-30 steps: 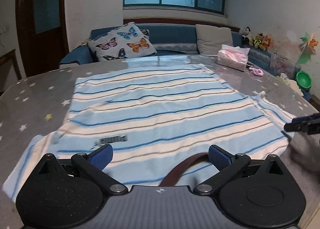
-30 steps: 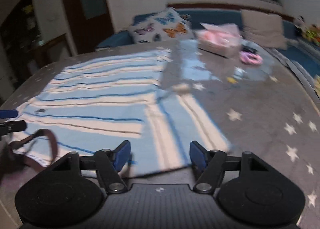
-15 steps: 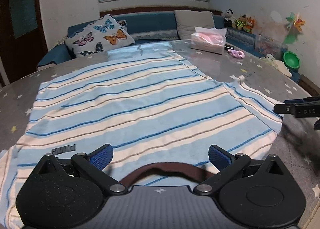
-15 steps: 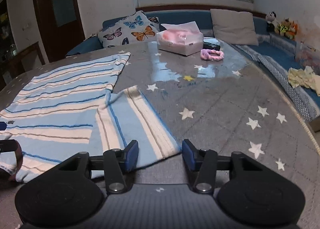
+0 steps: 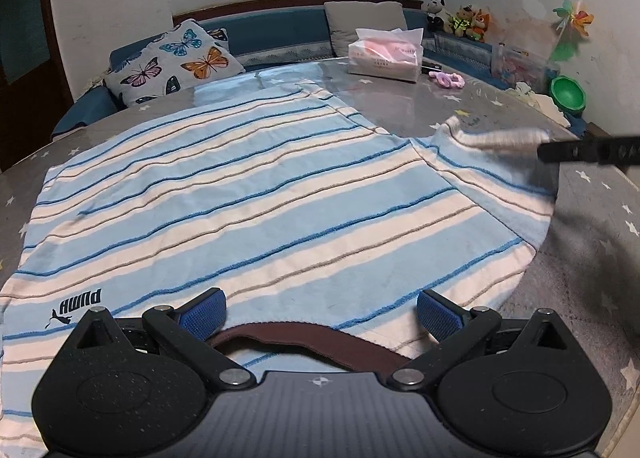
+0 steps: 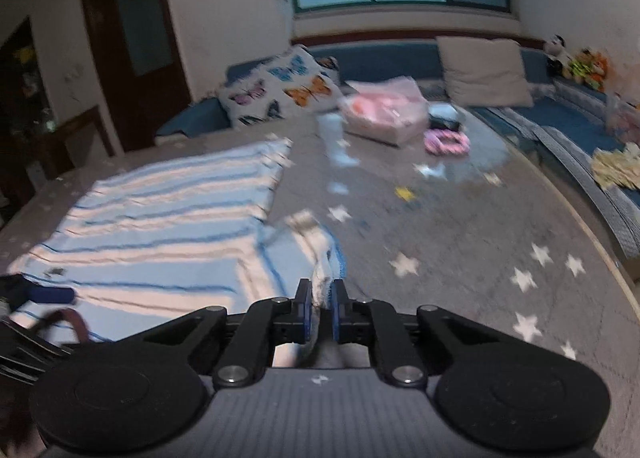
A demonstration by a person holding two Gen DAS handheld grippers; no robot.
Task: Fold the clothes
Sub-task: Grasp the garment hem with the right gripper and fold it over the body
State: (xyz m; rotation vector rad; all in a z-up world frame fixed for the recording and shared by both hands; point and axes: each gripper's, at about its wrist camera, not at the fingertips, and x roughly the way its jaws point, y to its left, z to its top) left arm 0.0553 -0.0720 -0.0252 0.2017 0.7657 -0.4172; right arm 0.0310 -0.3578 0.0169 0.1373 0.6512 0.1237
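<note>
Sleeve (image 6: 316,254) fold in hand: right tool (image 6: 319,312) is clamped on the sleeve edge, lifted just off the surface (image 6: 460,258); left tool (image 5: 320,310) hovers wide at the collar (image 5: 308,342). Shirt (image 5: 240,193) lies flat beyond; next move likely carries the sleeve inward over it.

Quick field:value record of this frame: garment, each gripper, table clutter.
garment: striped T-shirt, spread flat on the star-print table, brown collar nearest the left camera
sleeve: the shirt's sleeve lifted at its end
right gripper: shut on the sleeve edge, view blurred
left gripper: open, over the collar, gripping nothing
clutter: tissue pack, pink hair tie at the far side
</note>
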